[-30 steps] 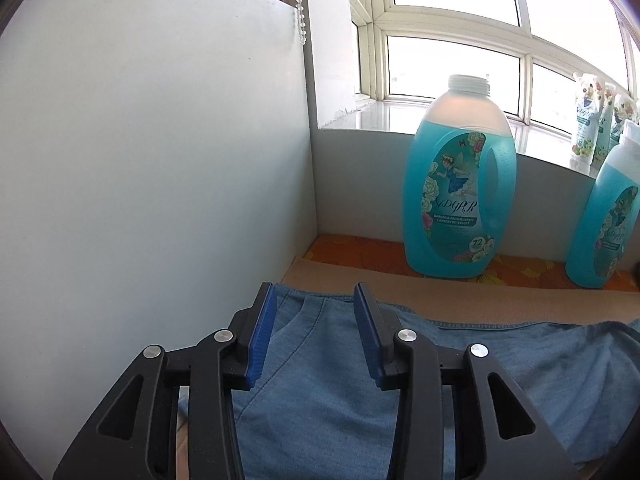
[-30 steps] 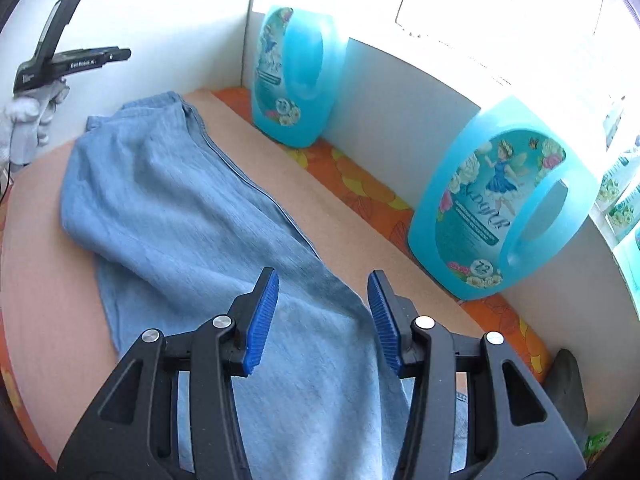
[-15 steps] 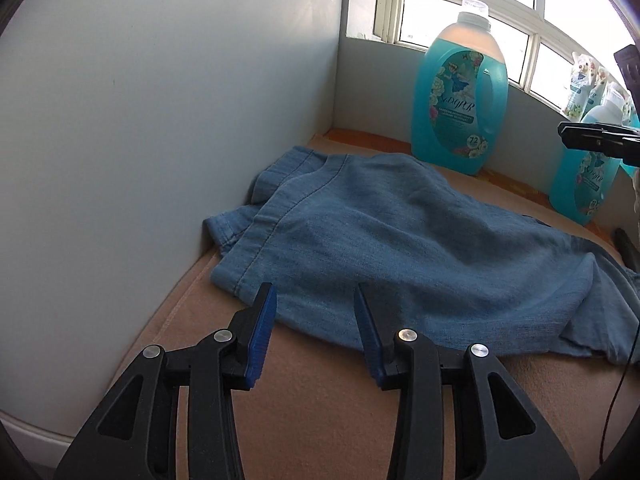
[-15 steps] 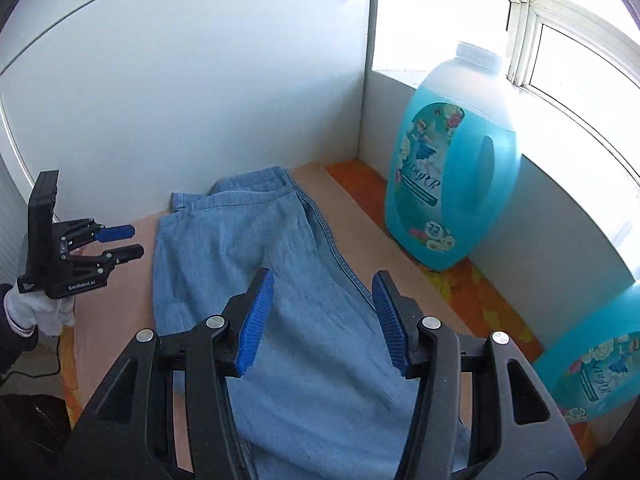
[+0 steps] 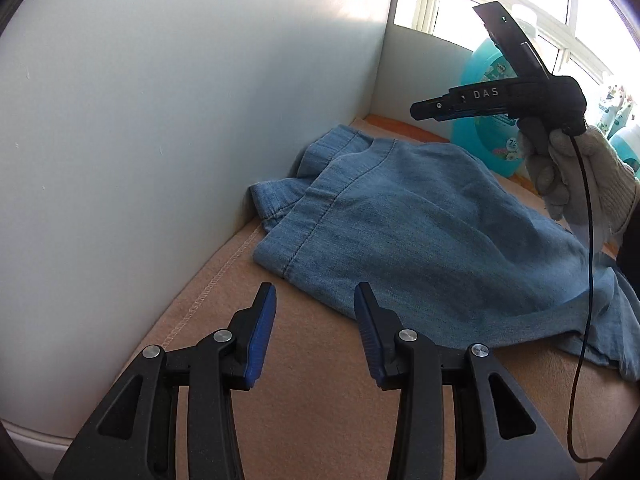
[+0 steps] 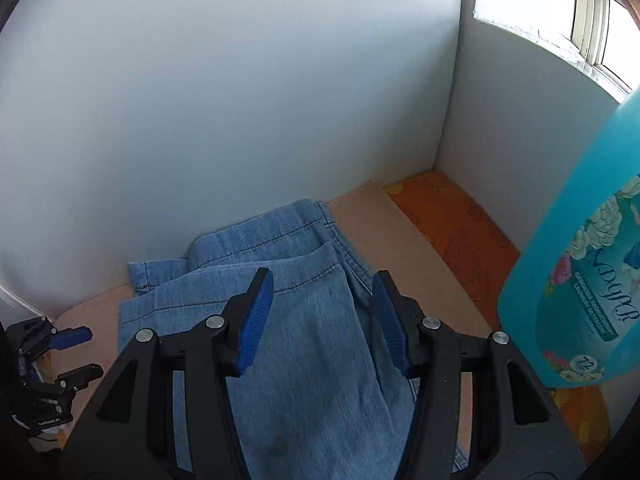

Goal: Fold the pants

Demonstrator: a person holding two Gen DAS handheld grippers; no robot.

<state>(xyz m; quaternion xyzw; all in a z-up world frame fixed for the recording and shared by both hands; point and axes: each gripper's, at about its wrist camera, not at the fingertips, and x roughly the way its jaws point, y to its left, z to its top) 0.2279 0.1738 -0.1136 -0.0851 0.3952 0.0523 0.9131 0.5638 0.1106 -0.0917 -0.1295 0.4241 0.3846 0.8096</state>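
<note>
Light blue denim pants (image 5: 404, 224) lie on a tan cloth-covered table (image 5: 312, 380), waistband bunched against the white wall. My left gripper (image 5: 315, 320) is open and empty, hovering over the bare cloth just short of the pants' near edge. My right gripper (image 6: 323, 312) is open and empty above the pants (image 6: 304, 344), near the waistband. In the left wrist view the right gripper (image 5: 432, 108) hangs above the pants in a gloved hand (image 5: 576, 176). In the right wrist view the left gripper (image 6: 76, 354) sits at the lower left.
White panels (image 5: 160, 120) wall the table on the left and back. Big turquoise detergent bottles stand at the back by the window (image 5: 488, 120) and close on the right (image 6: 584, 280). An orange patterned mat (image 6: 452, 220) lies under them. A black cable (image 5: 588, 280) hangs from the right gripper.
The left gripper has pulled back from over the waistband to off the pants' near edge. The right gripper has moved along the pants toward the waistband and the corner. Both stay open.
</note>
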